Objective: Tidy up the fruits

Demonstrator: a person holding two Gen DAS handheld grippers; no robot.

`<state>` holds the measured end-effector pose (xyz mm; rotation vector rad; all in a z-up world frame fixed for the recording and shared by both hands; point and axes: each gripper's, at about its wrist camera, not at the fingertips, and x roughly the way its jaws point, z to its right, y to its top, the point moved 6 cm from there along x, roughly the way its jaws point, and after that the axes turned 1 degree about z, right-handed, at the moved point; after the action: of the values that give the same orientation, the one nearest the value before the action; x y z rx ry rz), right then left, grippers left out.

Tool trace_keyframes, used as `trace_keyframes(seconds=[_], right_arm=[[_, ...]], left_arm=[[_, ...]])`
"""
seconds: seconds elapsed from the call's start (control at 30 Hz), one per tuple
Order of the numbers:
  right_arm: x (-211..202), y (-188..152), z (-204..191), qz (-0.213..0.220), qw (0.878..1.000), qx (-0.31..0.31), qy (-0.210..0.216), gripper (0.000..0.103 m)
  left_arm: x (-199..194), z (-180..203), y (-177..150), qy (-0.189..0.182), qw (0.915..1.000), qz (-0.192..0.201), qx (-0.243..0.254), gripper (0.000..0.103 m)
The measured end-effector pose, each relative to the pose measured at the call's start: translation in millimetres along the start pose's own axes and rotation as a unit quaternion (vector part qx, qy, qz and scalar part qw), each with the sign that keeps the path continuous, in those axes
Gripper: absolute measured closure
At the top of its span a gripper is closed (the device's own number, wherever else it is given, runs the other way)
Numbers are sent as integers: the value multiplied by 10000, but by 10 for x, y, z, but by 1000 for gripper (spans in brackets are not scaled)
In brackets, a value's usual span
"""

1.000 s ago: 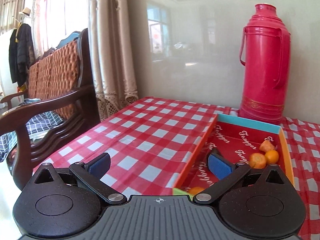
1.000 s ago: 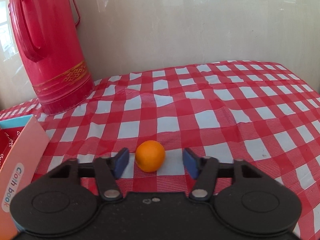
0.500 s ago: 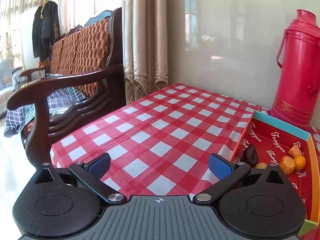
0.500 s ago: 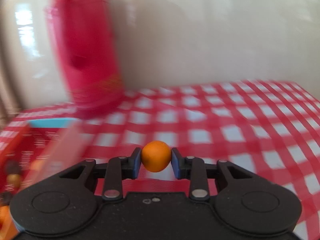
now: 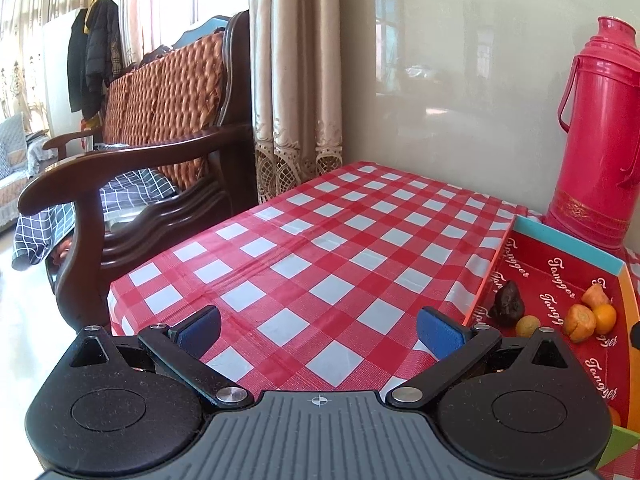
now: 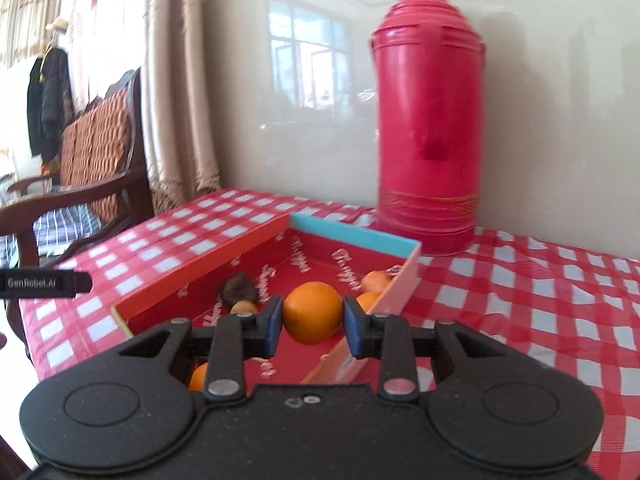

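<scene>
An orange (image 6: 313, 312) sits between the blue pads of my right gripper (image 6: 313, 322), which touch it on both sides while the jaws are opening slightly. It hangs over the near right part of the open red box (image 6: 352, 236). Inside the box lie a dark fruit (image 6: 240, 288), a small yellow one (image 6: 244, 307) and more orange pieces (image 6: 376, 280). My left gripper (image 5: 320, 328) is open with nothing in it over the checked tablecloth (image 5: 320, 240), left of the box (image 5: 568, 240). There the dark fruit (image 5: 508, 304) and orange pieces (image 5: 578, 318) show.
A tall red thermos (image 6: 428, 120) stands against the wall behind the box. A wooden armchair (image 5: 160, 120) with a woven back is beyond the table's left edge, next to a curtain (image 5: 296, 80). A black labelled part (image 6: 44, 282) juts in at the left of the right wrist view.
My right gripper shut on the orange, lifted it off the cloth and swung left to above the box. My left gripper shifted left, so the box now lies at its right edge.
</scene>
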<state>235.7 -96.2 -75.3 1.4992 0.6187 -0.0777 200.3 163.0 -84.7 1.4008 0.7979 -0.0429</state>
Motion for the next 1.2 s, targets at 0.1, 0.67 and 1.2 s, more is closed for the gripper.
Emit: trace_keyframes(seconds=[0.1,0.67,1.2], right_arm=[[32,-25,-75,-79,9999,-95,-37,40],[-1100,-105,72,464,9931,665,-843,6],[-2073,-84,88,186,9776,1552,-1412,6]], left_arm=[[13,-27,-10,19,10000,-27,28,0],[-682,180,-39,-623,9971,154,409,0],[-2069,178,66,-1530,9838,596,725,0]])
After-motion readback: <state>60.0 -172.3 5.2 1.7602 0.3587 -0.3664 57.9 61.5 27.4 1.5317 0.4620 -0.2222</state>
